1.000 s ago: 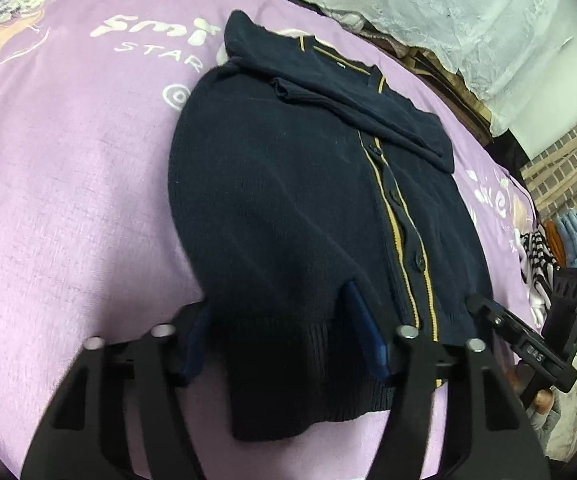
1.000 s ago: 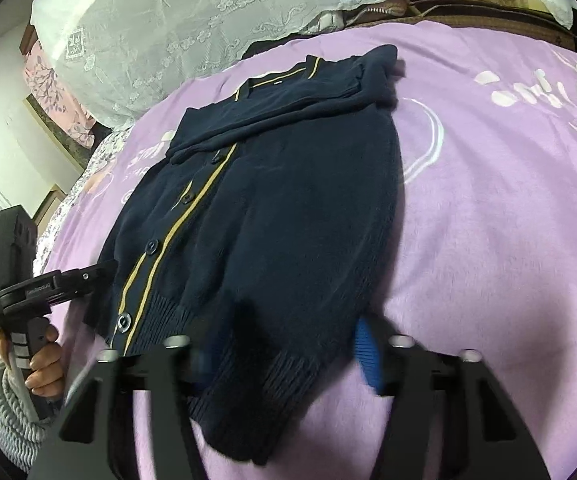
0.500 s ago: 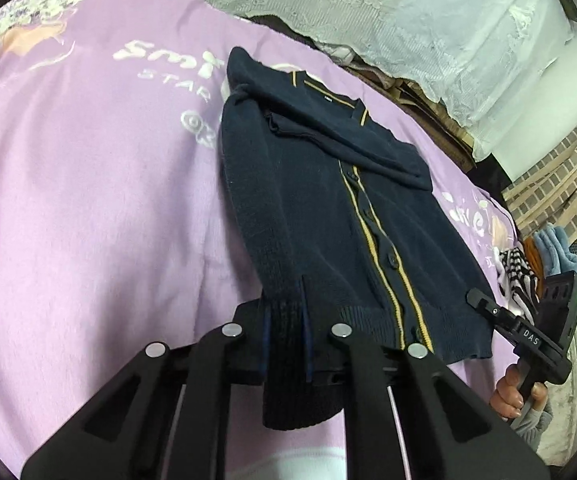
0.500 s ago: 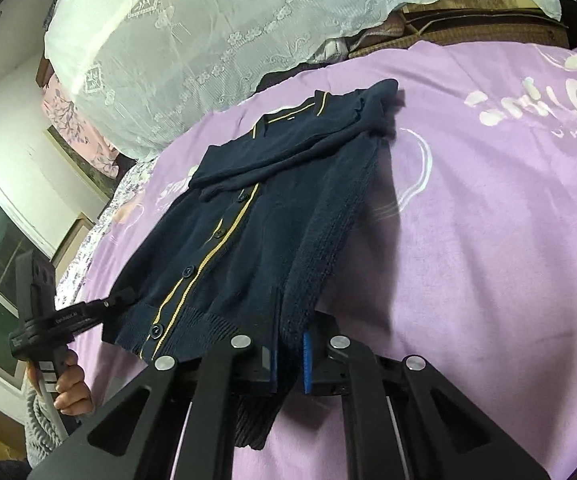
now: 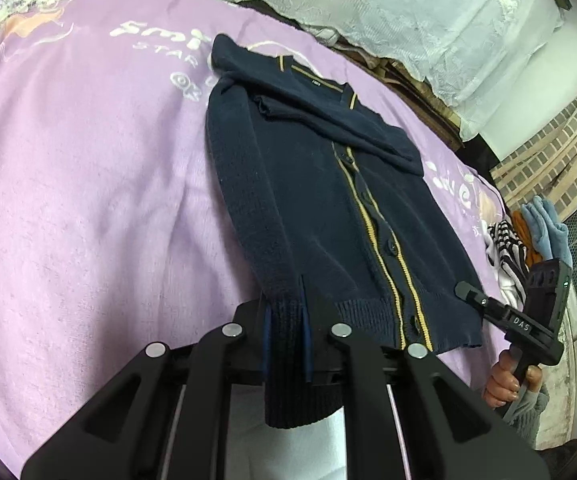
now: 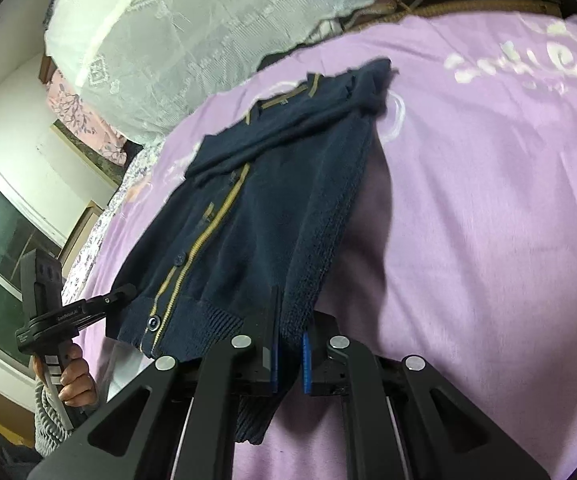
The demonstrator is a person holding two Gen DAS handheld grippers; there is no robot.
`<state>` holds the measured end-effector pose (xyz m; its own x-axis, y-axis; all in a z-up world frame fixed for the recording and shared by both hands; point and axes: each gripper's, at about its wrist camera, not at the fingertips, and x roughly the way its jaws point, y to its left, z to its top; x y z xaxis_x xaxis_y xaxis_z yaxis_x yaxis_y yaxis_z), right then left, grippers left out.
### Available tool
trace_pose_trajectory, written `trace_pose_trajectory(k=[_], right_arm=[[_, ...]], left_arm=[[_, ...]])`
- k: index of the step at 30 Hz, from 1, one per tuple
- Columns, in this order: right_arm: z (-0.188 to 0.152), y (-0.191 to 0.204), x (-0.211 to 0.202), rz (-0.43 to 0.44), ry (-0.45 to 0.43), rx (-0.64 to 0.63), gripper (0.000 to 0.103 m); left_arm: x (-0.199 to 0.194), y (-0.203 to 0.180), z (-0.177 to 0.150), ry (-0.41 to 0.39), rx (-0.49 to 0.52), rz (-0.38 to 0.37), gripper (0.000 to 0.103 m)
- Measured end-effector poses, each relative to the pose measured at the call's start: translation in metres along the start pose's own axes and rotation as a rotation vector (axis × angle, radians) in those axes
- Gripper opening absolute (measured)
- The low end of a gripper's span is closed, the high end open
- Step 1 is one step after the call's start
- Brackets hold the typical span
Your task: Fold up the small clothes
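currently my left gripper (image 5: 285, 334) pinches the ribbed hem corner of the small navy knit cardigan with yellow placket trim (image 5: 328, 200), and my right gripper (image 6: 288, 344) is pressed onto the opposite hem corner. the cardigan's long axis runs straight away across the purple printed blanket (image 5: 80, 184), collar (image 5: 312, 76) farthest, so i judge the fold goes hem toward collar.

A: What's the surface?
B: Bed w/ lilac blanket (image 5: 88, 200), white lettering printed near the top of frame, left wrist view.
A: What's lying on it?
B: Navy cardigan (image 5: 328, 184), yellow trim, centre frame, collar toward the top. White lace cover (image 6: 192, 40) heaped at upper left, right wrist view.
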<state>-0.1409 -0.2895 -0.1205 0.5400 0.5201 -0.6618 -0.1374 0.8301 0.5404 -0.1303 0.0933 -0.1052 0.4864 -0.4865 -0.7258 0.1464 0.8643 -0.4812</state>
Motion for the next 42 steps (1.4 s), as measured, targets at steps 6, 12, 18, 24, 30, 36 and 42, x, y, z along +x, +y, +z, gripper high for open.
trace_pose_trajectory(k=[6,12,18,24,30,36,42], right_arm=[[0.012,0.000,-0.001,0.058,0.021,0.039,0.009],[0.044,0.010,-0.009,0.119,-0.007,0.043,0.009],[0.077,0.012,-0.004,0.163,-0.016,0.077,0.009],[0.109,0.013,0.004,0.178,-0.030,0.096,0.009],[0.147,0.003,0.019,0.205,-0.046,0.145,0.009],[0.189,-0.005,0.048,0.219,-0.050,0.186,0.009],[0.231,-0.024,0.090,0.205,-0.058,0.278,0.009]], left_arm=[[0.004,0.003,0.011,0.039,-0.027,-0.026,0.011],[-0.004,-0.008,0.035,-0.008,-0.005,-0.034,0.011],[-0.002,-0.012,0.069,-0.024,-0.013,-0.021,0.011],[0.001,-0.018,0.103,-0.041,-0.006,-0.008,0.011],[0.009,-0.028,0.146,-0.072,0.000,-0.002,0.011],[0.037,-0.029,0.191,-0.085,-0.023,0.026,0.011],[0.076,-0.014,0.232,-0.098,-0.091,0.062,0.011]])
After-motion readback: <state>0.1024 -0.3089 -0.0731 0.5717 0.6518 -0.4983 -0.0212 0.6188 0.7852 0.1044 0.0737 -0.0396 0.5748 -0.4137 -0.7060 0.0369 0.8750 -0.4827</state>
